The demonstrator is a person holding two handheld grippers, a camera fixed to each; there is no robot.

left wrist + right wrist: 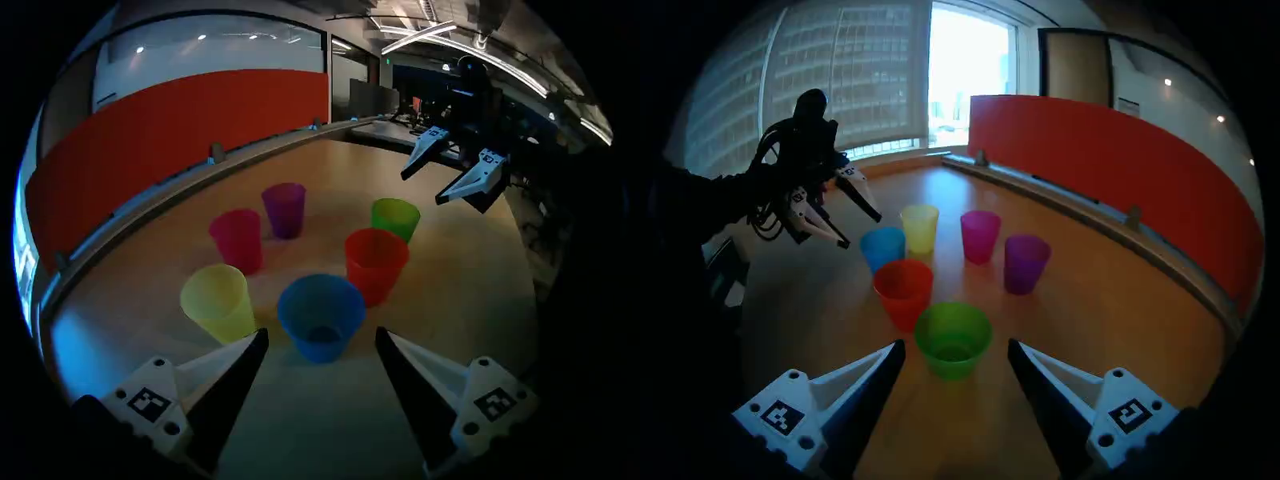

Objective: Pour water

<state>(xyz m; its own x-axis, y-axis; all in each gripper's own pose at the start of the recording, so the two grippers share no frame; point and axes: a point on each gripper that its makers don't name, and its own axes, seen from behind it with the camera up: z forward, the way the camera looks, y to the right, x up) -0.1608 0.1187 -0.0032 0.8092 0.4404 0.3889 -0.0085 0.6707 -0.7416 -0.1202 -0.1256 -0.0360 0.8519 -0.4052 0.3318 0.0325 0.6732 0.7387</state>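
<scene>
Six plastic cups stand upright in a cluster on a wooden table (448, 304). In the left gripper view the blue cup (322, 314) is nearest, just ahead of my open left gripper (320, 332). Around it stand the yellow cup (218, 300), red cup (374, 262), pink cup (238, 238), purple cup (285, 208) and green cup (395, 218). My right gripper (422, 189) hovers open beyond them. In the right gripper view the green cup (954, 338) sits just ahead of the open right gripper (956, 344). I cannot tell whether any cup holds water.
A red partition (176, 128) with a raised ledge runs along one side of the table. Bright windows (968, 64) lie beyond the table's far end. A person's dark sleeve (712, 200) holds the left gripper (862, 231) above the blue cup (882, 246).
</scene>
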